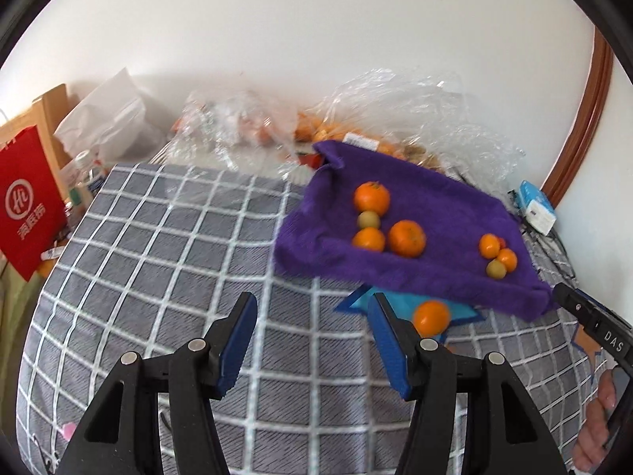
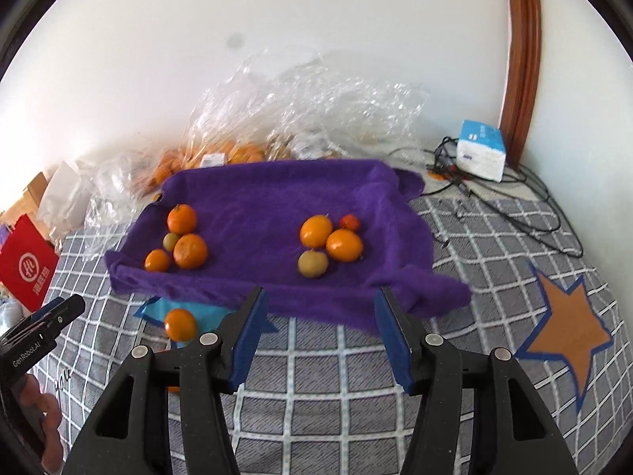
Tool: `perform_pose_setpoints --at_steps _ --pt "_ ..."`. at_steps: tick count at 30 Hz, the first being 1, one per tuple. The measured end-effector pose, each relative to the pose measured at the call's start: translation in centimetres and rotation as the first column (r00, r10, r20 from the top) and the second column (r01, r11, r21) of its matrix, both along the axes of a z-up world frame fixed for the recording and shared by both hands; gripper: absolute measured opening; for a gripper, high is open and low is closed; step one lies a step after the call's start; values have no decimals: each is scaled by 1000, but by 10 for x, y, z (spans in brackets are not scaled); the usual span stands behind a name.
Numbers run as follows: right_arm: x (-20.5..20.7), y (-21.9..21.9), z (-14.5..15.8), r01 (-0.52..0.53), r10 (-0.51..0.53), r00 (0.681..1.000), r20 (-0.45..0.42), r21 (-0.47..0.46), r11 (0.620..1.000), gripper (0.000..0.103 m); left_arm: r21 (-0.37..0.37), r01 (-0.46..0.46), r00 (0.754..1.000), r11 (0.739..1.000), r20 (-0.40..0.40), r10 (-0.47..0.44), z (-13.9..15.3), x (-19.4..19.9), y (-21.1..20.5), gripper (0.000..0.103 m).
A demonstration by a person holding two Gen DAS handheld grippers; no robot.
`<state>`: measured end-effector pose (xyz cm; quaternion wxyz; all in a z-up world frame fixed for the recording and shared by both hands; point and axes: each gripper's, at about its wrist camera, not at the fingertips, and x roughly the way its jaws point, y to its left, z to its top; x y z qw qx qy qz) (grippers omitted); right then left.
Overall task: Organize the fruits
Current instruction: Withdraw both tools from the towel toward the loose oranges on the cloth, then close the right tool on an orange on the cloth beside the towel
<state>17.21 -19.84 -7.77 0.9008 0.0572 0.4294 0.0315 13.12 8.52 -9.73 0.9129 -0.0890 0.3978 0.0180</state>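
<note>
A purple towel (image 1: pixel 435 213) (image 2: pixel 269 198) lies on the checked bedspread with two clusters of fruit. The left cluster (image 2: pixel 182 241) (image 1: pixel 379 225) has three oranges and a small green fruit. The right cluster (image 2: pixel 328 245) (image 1: pixel 496 255) has two oranges, a green fruit and a small red one. A loose orange (image 1: pixel 431 318) (image 2: pixel 180 323) sits on a blue star patch in front of the towel. My left gripper (image 1: pixel 312 301) is open and empty, just left of the loose orange. My right gripper (image 2: pixel 321 297) is open and empty at the towel's front edge.
Clear plastic bags with more oranges (image 2: pixel 221 154) (image 1: pixel 328 126) lie behind the towel by the wall. A blue-white box and cables (image 2: pixel 480 150) sit at the right. A red paper bag (image 1: pixel 27 202) stands at the left. An orange star patch (image 2: pixel 565 328) marks the bedspread.
</note>
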Motion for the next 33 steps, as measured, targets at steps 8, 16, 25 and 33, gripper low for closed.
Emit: perform_pose_setpoints --at_steps 8,16,25,33 --pt "-6 44 -27 -112 113 992 -48 9 994 56 -9 -57 994 998 -92 56 -37 -11 36 56" --pt "4 96 -39 -221 224 972 -65 49 974 52 32 -60 992 998 -110 64 -55 -9 50 56" --pt "24 130 -63 -273 273 956 -111 9 962 50 16 -52 996 999 -69 53 -57 -10 64 60" --pt "29 126 -63 -246 246 962 -116 21 969 37 55 -45 996 998 -73 49 -59 -10 59 61"
